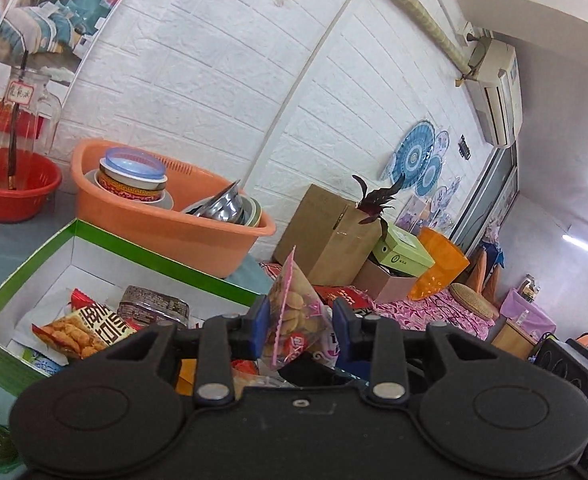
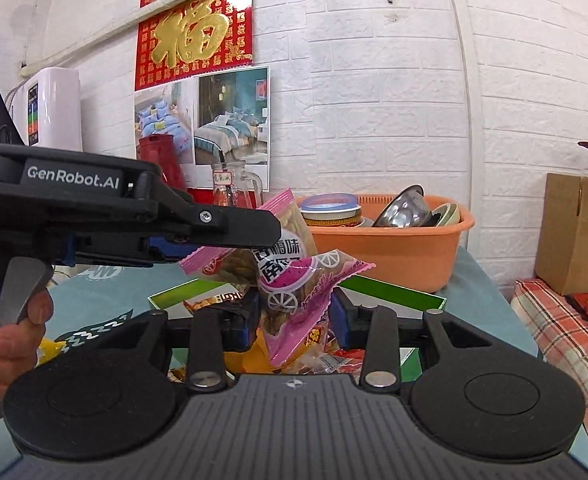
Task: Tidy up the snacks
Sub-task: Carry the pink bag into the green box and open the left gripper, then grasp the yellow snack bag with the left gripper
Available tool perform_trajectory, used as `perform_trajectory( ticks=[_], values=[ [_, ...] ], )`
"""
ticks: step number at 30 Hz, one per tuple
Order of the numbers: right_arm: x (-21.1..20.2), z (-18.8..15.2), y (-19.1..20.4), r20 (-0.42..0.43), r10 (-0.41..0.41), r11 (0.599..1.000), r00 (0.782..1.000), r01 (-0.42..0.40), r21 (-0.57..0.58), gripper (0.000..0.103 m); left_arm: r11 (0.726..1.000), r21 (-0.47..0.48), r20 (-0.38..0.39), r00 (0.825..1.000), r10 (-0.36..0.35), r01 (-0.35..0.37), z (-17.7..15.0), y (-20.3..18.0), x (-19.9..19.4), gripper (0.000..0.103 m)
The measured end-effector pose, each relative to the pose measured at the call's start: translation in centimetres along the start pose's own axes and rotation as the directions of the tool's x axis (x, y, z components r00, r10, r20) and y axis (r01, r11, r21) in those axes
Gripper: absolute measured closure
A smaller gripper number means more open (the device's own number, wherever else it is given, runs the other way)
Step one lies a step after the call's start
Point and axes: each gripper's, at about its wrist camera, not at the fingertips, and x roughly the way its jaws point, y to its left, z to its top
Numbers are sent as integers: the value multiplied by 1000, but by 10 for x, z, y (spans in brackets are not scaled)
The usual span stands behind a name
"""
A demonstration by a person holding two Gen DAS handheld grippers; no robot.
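In the left wrist view my left gripper [image 1: 300, 320] is shut on a clear, pink-edged packet of pale biscuits [image 1: 290, 304], which stands up between the blue pads. The right wrist view shows that gripper [image 2: 270, 236] reaching in from the left with the same packet [image 2: 290, 216]. My right gripper [image 2: 296, 318] is shut on a second pink packet with a wheel print [image 2: 306, 280], which hangs just under the first and overlaps it. Both packets are above the green box [image 1: 74, 240] [image 2: 394, 292]. Its white inside holds several snack packets [image 1: 78, 332].
An orange basin of bowls [image 1: 166, 232] [image 2: 406, 252] stands behind the box on the blue-green tablecloth. A red basket [image 1: 14, 192] and a glass jug [image 2: 238, 188] are at the back left. A cardboard box [image 2: 574, 236] is at the right. A hand [image 2: 14, 320] holds the left gripper's handle.
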Motion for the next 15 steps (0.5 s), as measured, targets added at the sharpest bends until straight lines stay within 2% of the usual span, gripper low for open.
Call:
perform_trajectory(
  ticks=[5,7,8,9,11,12,15],
  values=[
    [16,-6,-5,-27,-11,1000,1000,12,8,40,999,-30,-16,1000,12,-13,-4,18,20,69],
    [24,-11,-5,-37,-27,999,999,26,-18,37,998,-50,-30,998,47,-48,-7,25,27,38],
    [29,-13,-5,-43,-37,999,998,35,-37,25,995,-63,-34,996,77,-79,-9,29,30,0],
    [35,-17,-6,-55,-53,997,997,50,-55,22,991,-72,-24,994,110,-112,-12,32,30,0],
    [41,-23,-7,-58,-93,993,994,89,-78,4,986,-70,5,988,152,-152,-15,37,27,0],
    [41,-25,-8,-51,-104,992,993,99,-84,0,985,-69,5,988,157,-156,-16,39,26,0],
    [39,-29,-10,-41,-107,990,993,102,-99,0,982,-83,-10,986,169,-169,-16,45,23,0]
  ],
)
